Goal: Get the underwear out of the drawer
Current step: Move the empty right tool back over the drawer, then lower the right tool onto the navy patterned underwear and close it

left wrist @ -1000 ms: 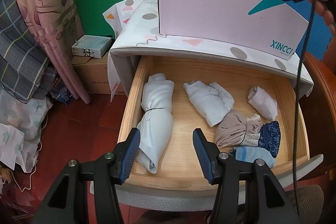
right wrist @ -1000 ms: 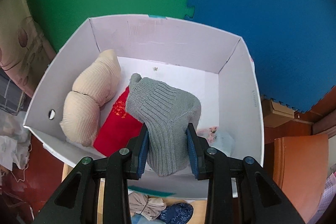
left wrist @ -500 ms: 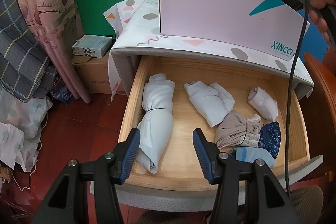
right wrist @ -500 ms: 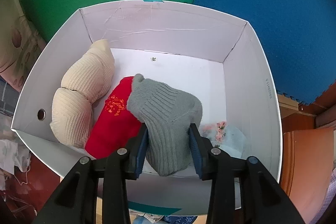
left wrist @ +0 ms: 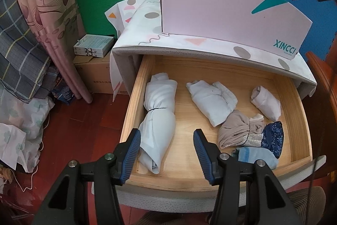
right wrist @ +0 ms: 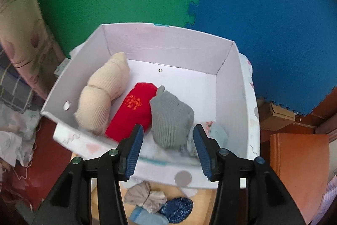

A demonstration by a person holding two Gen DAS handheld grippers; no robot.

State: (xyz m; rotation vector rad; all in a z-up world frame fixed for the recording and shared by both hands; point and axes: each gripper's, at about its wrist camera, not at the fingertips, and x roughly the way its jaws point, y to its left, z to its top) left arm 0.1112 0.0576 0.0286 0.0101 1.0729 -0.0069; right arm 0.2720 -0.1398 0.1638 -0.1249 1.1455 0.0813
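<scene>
The wooden drawer [left wrist: 134,107] stands open with rolled garments inside: a long pale blue roll [left wrist: 159,119], a white roll [left wrist: 212,102], a small white roll [left wrist: 266,103], a beige bundle [left wrist: 236,132], a dark blue piece [left wrist: 272,138] and a light blue roll [left wrist: 256,156]. My left gripper [left wrist: 166,154] is open and empty above the drawer's front. My right gripper [right wrist: 167,148] is open above the white box [right wrist: 236,85], just in front of a grey knitted roll [right wrist: 171,119] that lies in the box beside a red roll [right wrist: 131,111] and a cream roll [right wrist: 103,92].
The box [left wrist: 221,20] stands on the cabinet top, which is covered by a patterned cloth [left wrist: 145,22]. A curtain [left wrist: 48,14] and piled fabric are at the left. A cardboard carton [left wrist: 94,77] sits on the floor. An orange-brown chair [right wrist: 299,166] is at the right.
My right gripper has opened and let go of the grey knitted roll, which now lies in the box; the gripper has drawn back. The left gripper has hardly moved.
</scene>
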